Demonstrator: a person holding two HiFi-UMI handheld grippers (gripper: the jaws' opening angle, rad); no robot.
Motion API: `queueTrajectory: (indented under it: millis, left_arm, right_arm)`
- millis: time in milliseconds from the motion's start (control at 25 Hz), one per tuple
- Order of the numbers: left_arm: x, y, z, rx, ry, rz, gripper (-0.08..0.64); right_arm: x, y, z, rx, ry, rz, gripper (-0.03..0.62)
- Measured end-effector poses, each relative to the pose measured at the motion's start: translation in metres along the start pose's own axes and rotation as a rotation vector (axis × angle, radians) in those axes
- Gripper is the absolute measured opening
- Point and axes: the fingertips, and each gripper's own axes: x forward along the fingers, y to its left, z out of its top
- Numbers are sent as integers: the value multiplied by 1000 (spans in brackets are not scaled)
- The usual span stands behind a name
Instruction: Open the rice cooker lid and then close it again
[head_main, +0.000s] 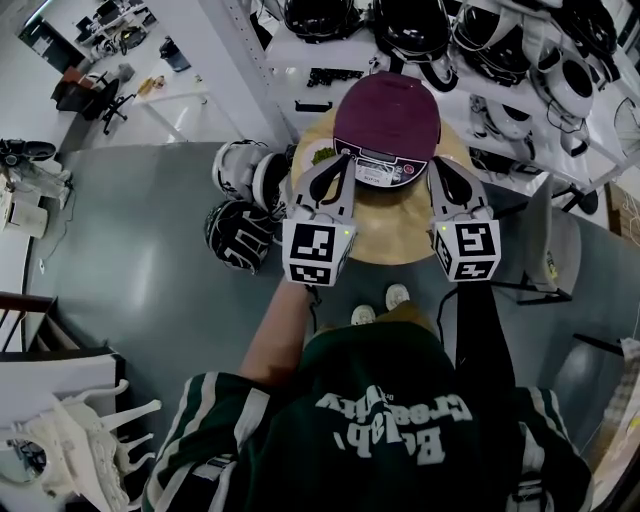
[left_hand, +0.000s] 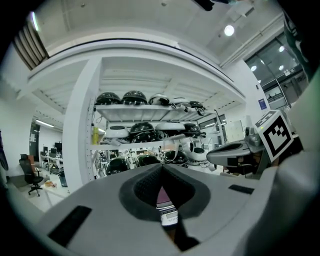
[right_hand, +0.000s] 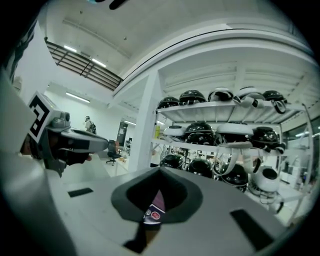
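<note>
The rice cooker (head_main: 386, 118) has a maroon lid, shut, and a silver control panel (head_main: 378, 172) that faces me. It stands on a round wooden table (head_main: 395, 240). My left gripper (head_main: 343, 160) is by the cooker's front left and my right gripper (head_main: 441, 168) by its front right; whether either touches it I cannot tell. In the left gripper view the jaws (left_hand: 162, 170) meet, shut on nothing, and a strip of the cooker (left_hand: 166, 210) shows below them. The right gripper's jaws (right_hand: 160, 172) are also shut and empty, with the cooker (right_hand: 154, 209) beyond.
White shelving (head_main: 330, 60) full of helmets runs behind the table. Two more helmets (head_main: 240, 205) lie on the floor to the table's left. A grey chair (head_main: 555, 250) stands at its right. My shoes (head_main: 380, 305) are at the table's near edge.
</note>
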Motion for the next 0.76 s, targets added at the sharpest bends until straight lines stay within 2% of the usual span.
queueTrajectory:
  millis: [760]
  left_arm:
    - [15, -8, -9, 20, 24, 10, -2]
  right_arm:
    - [-6, -17, -6, -6, 3, -1, 3]
